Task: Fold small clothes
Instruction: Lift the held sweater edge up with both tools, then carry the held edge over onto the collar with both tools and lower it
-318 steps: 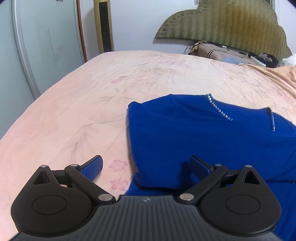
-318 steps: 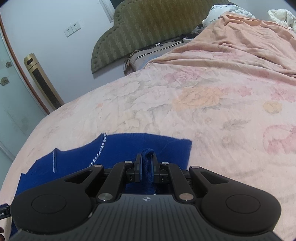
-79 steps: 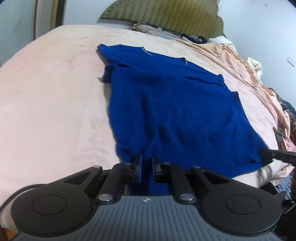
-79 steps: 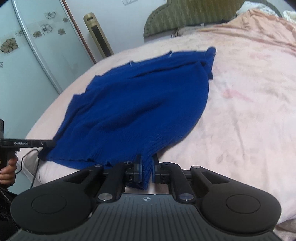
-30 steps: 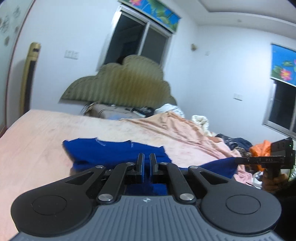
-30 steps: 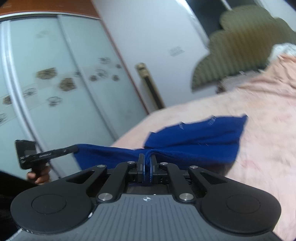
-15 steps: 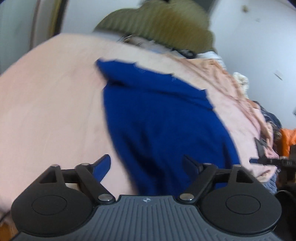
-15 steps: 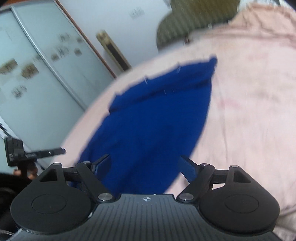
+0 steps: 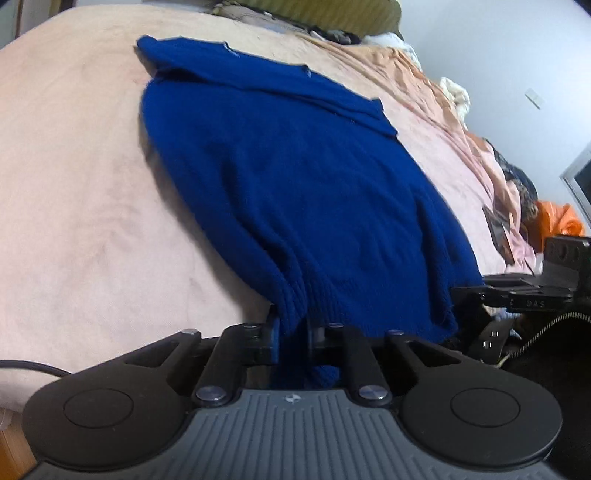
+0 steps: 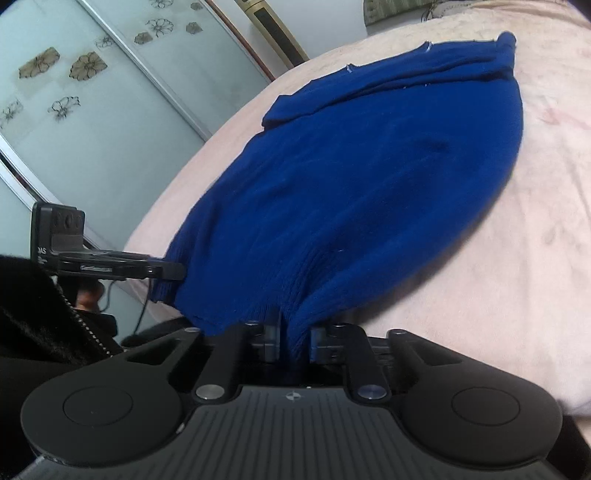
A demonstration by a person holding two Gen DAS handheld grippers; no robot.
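Observation:
A blue knit sweater (image 9: 295, 177) lies spread on the pink bed sheet (image 9: 74, 184), neckline at the far end, ribbed hem toward me. It also shows in the right wrist view (image 10: 369, 177). My left gripper (image 9: 291, 339) is shut on the hem's left corner at the bed's near edge. My right gripper (image 10: 293, 341) is shut on the hem's other corner. Each gripper shows side-on in the other's view: the right gripper (image 9: 517, 295) at the hem's right end, the left gripper (image 10: 110, 267) at the hem's left end.
A green padded headboard (image 9: 332, 14) and a heap of peach bedding (image 9: 424, 85) lie at the far end. Orange and dark clothes (image 9: 557, 218) pile at the right. Mirrored wardrobe doors (image 10: 74, 110) stand left of the bed. A cable (image 9: 26, 367) trails over the near edge.
Half a second ago both grippers were open above the sweater. Now both have dropped to the near hem and shut on its two corners.

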